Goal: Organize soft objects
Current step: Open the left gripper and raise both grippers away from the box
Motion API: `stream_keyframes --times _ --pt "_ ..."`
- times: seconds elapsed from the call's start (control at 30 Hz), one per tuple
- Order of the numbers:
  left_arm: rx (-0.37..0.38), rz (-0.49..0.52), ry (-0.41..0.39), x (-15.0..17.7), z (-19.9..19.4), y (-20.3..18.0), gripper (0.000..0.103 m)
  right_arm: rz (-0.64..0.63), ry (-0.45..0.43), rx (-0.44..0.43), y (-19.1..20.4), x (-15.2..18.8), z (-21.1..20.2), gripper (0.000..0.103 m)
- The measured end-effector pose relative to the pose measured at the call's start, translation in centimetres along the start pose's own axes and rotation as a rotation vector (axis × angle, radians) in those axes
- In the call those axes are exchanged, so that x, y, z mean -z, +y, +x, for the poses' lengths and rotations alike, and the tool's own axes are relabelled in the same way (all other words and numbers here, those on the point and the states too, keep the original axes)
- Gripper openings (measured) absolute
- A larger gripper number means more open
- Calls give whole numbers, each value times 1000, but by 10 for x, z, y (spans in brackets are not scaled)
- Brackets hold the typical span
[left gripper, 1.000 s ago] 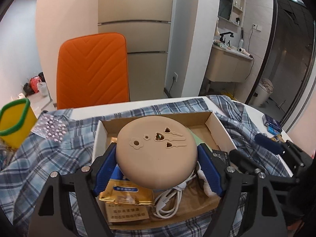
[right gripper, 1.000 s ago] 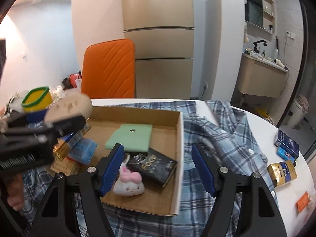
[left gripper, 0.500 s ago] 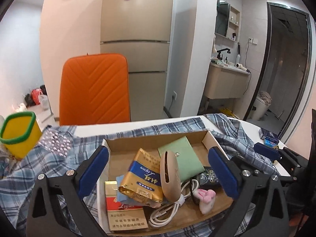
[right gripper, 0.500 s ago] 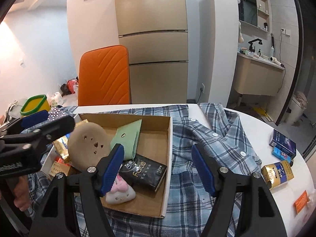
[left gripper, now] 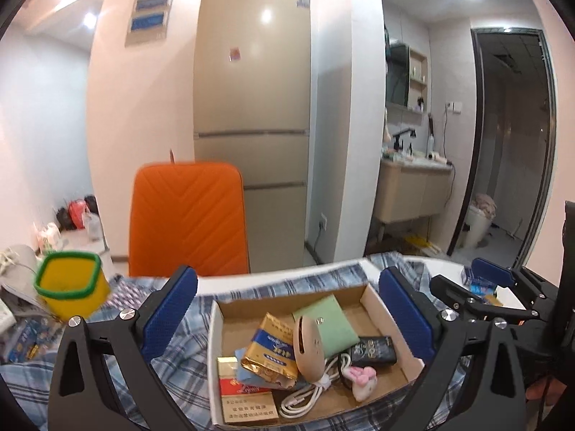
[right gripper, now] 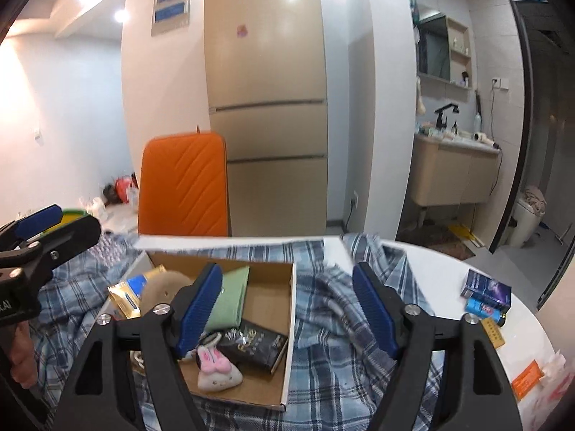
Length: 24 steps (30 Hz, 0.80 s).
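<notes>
1. Left gripper [left gripper: 287,309] gapes wide and empty, jaws opening, above the box [left gripper: 215,327].
2. The tan pad [left gripper: 307,350] stands on edge in the box, against the gold packet [left gripper: 267,350]; that drop looks done.
3. Right gripper [right gripper: 287,309] hangs empty, jaws opening, over the shirt [right gripper: 337,301].
4. Next, likely, the shirt: it needs both grippers to pinch the cloth.

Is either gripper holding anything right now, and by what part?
Nothing is held. The left gripper and right gripper are both opening, empty. The tan disc lies in the box.
</notes>
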<state>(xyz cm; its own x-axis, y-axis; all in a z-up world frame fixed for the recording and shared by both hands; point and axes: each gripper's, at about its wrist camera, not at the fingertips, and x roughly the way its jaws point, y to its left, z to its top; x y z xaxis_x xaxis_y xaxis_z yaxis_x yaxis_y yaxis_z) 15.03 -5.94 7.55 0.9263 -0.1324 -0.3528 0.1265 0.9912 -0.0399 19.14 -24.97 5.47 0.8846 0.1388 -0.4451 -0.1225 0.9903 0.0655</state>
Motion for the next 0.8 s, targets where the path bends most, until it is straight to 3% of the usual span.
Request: stream_keyframes --times 0.13,0.3,0.67,0.73,0.8 --pt "-18 8 -85 -4 -27 3 102 11 -86 -4 -1 -8 -28 87" --pt "-46 26 -191 -10 -61 5 102 -13 -230 0 6 -22 -75 89" --pt "-54 6 -287 -21 -120 9 102 -34 -356 -12 22 -34 -142 94" --pt "-58 14 -297 -20 -127 9 102 -41 -380 -22 25 -34 -153 103" --pt "-65 17 -304 -18 -133 9 102 -48 -414 -20 28 -32 -166 103"
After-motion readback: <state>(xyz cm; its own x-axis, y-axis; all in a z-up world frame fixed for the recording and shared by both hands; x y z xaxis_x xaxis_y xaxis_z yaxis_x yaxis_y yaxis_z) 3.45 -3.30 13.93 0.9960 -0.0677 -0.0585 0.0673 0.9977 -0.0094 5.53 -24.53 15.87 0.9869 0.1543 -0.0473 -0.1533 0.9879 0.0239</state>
